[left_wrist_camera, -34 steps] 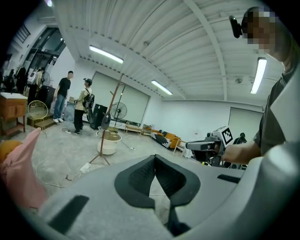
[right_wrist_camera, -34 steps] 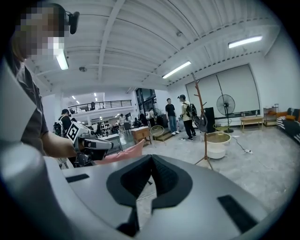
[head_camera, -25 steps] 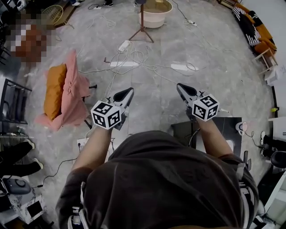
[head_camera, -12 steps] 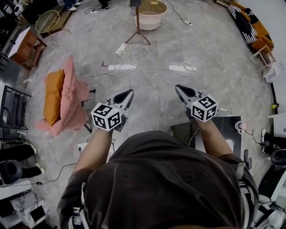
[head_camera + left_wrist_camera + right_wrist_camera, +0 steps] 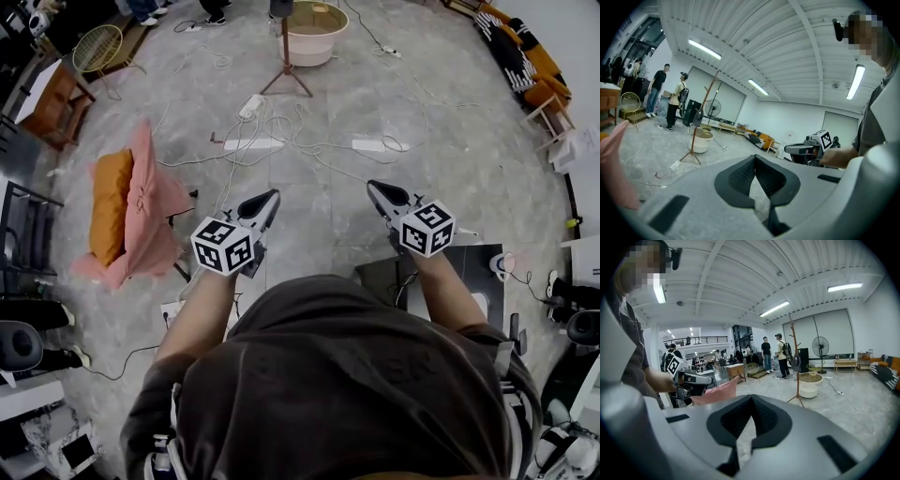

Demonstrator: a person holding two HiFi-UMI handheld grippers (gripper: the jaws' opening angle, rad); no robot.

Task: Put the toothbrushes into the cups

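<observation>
Floor [image 5: 328,220] strewn with cables [image 5: 279,124] lies below left gripper [image 5: 273,195] and right gripper [image 5: 373,187], both closed, empty.

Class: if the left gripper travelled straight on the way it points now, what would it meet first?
Nothing near: the left gripper points slightly downward over open floor, right of the coat stand. Probably the floor first, though depth is unclear.

Your view has swung slightly, sliding the floor cables [image 5: 281,127] with it. At the left edge a dark round thing [image 5: 14,345], perhaps a stool, has appeared.
</observation>
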